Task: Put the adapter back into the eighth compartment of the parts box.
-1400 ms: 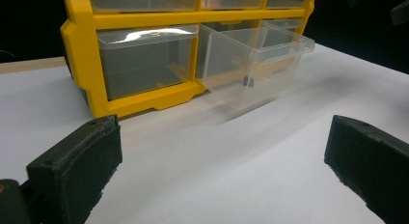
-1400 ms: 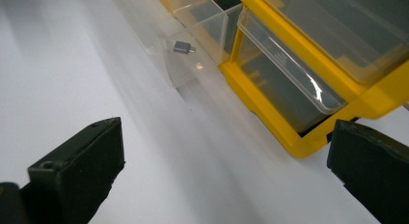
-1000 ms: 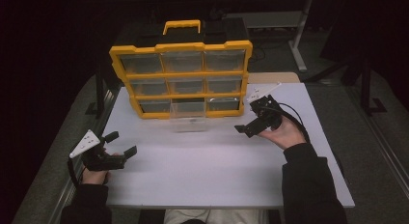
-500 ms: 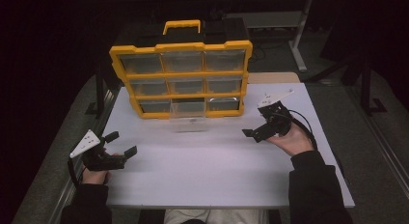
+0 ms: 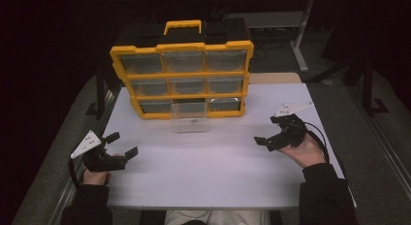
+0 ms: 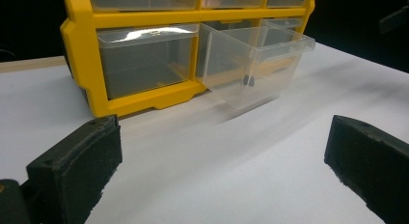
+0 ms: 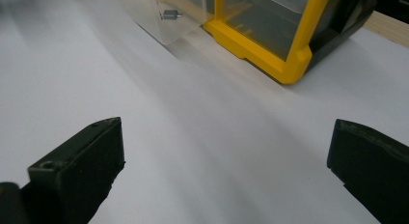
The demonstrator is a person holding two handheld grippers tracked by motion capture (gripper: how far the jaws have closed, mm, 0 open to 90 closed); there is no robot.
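A yellow-framed organizer (image 5: 181, 72) with clear drawers is stood upright at the far middle of the white desk (image 5: 213, 171). Its bottom middle drawer (image 5: 189, 116) is pulled out, and a small dark part (image 6: 248, 80) is seen inside. The left hand-held gripper (image 5: 122, 146) is held low near the desk's left edge, jaws spread wide. The right hand-held gripper (image 5: 266, 134) is held at the right, pointed leftward, jaws likewise wide and empty.

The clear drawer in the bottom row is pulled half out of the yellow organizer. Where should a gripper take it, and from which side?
Probably grip the clear drawer by its front lip, coming from the person's side of the table. That rim juts clear of the yellow organizer, while the drawer's back part sits inside its slot. The drawer tilts down at the front, so one jaw above and one below the lip may suit. Both the left gripper and the right gripper are open.
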